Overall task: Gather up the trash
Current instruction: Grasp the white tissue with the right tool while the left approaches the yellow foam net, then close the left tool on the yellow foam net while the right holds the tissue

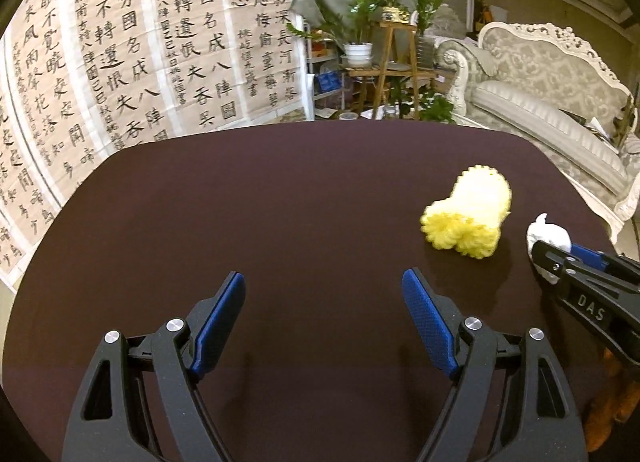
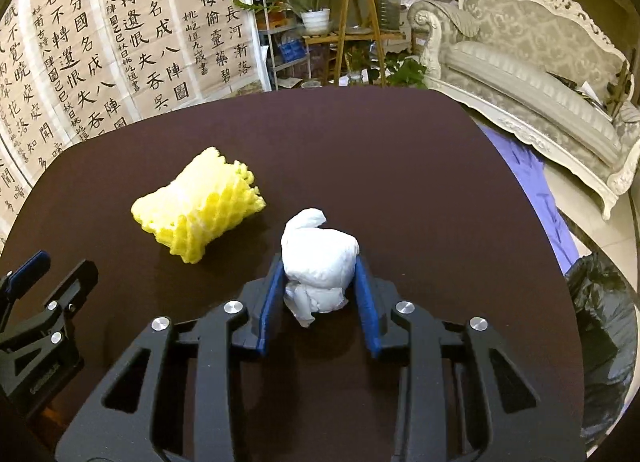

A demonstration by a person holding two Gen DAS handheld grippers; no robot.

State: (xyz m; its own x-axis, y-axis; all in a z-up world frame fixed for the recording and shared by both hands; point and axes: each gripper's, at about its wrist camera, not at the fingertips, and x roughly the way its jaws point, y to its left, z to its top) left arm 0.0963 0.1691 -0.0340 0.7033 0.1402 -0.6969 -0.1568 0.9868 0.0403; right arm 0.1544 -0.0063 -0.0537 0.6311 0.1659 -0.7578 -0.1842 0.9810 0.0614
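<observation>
A crumpled white tissue wad sits between the blue pads of my right gripper, which is shut on it just above the dark brown table. A yellow foam fruit net lies on the table to the left of it. In the left wrist view the yellow net lies ahead and to the right, with the tissue and the right gripper beyond it. My left gripper is open and empty over bare table.
A black trash bag sits off the table's right edge, with purple cloth behind it. A pale ornate sofa stands at the right. Calligraphy sheets hang at the left. Potted plants on a wooden stand are at the back.
</observation>
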